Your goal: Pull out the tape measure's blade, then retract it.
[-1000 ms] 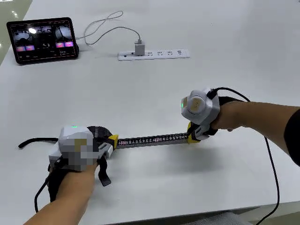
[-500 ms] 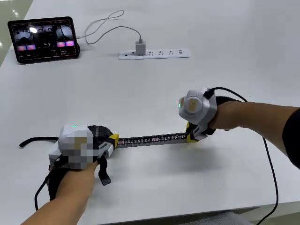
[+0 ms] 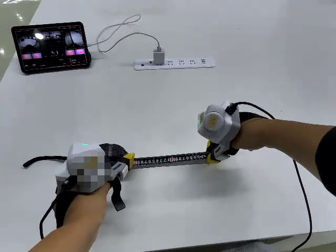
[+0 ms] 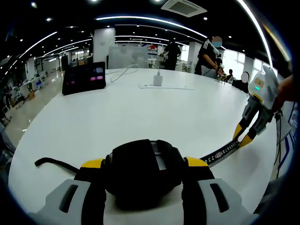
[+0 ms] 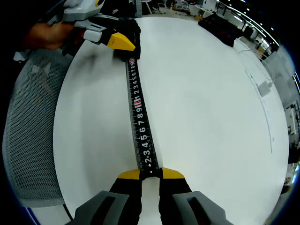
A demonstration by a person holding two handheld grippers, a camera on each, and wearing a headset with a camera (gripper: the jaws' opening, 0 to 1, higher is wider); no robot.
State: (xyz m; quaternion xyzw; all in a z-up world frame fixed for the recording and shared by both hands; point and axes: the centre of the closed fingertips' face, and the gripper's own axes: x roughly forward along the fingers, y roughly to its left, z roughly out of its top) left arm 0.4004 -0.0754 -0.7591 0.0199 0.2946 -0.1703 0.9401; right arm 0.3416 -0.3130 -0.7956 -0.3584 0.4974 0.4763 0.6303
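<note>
Clamping the black tape measure case (image 4: 143, 171), the left gripper (image 3: 124, 159) sits at 8 o'clock in the head view. The blade (image 3: 170, 158) runs from it toward 3 o'clock, its tip pinched in the right gripper (image 5: 150, 174)'s nearly closed jaws. The right gripper view makes the numerals (image 5: 138, 101) legible; the head view adds a tablet (image 3: 51, 46) at 11 o'clock.

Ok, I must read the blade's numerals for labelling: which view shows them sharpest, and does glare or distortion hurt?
Right gripper view: blade numerals crisp, evenly lit, barely bent by the fisheye. Head view: blade sharp but small, soft shadow beside the right hand-held gripper. Left gripper view: blade tiny and curved; ceiling lights glare above.
</note>
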